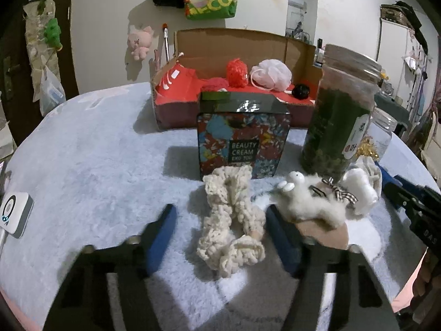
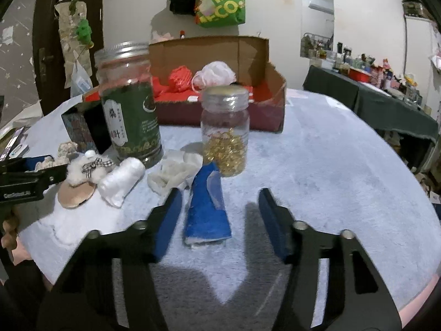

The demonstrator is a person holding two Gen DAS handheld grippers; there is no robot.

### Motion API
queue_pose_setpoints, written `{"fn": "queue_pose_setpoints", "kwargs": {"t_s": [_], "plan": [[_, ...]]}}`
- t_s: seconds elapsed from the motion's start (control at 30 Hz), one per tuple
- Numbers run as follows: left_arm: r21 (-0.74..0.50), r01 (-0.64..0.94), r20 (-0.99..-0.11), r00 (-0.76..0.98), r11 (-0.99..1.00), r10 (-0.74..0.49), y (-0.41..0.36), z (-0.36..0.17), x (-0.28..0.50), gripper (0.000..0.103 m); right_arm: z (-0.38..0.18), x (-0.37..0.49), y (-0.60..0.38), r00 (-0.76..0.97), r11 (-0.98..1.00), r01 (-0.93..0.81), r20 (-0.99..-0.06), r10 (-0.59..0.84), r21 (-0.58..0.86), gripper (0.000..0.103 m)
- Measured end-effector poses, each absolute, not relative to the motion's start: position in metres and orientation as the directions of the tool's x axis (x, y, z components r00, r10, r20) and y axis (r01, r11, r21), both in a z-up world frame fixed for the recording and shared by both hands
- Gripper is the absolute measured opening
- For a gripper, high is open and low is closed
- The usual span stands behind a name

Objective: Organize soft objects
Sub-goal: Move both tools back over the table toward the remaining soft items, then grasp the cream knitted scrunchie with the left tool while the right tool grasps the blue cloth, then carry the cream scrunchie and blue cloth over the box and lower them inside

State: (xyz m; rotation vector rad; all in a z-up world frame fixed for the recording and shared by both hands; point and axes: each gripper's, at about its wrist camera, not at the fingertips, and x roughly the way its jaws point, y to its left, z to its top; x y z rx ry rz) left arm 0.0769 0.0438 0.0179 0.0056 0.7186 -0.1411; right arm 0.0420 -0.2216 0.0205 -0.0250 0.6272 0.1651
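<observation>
We see the left gripper (image 1: pixel 219 220) with its jaws apart, set low over the table (image 1: pixel 96 165). The cream knitted piece (image 1: pixel 230 220) lies on the table between the jaws, nearer the right jaw than the left; the jaws are not clamped on it. Just right of it lies the white plush toy (image 1: pixel 308 201) with a checked bow, partly on a tan disc (image 1: pixel 325 233). Far of the knitted piece stands the floral tin (image 1: pixel 242 143), and to the right of the tin the tall green jar (image 1: pixel 339 110).

We see the right gripper (image 2: pixel 219 212) with its jaws likewise apart and holding nothing. The blue cloth (image 2: pixel 208 209) lies on the table between the jaws, close to the left jaw and well apart from the right one. Far of it stands the small jar of gold pieces (image 2: pixel 224 132); a crumpled white cloth (image 2: pixel 176 171) lies to its left, beside a white roll (image 2: pixel 122 180).

At the far side of the table sits the cardboard box (image 1: pixel 234 44), holding a red mesh ball (image 1: pixel 237 73) and a pale pink mesh puff (image 1: pixel 271 74).
</observation>
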Motion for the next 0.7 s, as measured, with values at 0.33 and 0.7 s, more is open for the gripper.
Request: {"fn": "queue_pose_setpoints", "kwargs": {"t_s": [0.33, 0.7], "plan": [[-0.059, 0.16, -0.644, 0.748, 0.985, -0.161, 0.043, 0.021, 0.073, 0.033, 0.025, 0.03, -0.217, 0.814, 0.977, -0.212, -0.545, 0.198, 0.039, 0.022], [-0.05, 0.141, -0.641, 0.754, 0.989, -0.14, 0.045, 0.025, 0.072, 0.033, 0.031, 0.032, -0.228, 0.814, 0.978, -0.195, -0.543, 0.206, 0.079, 0.022]]}}
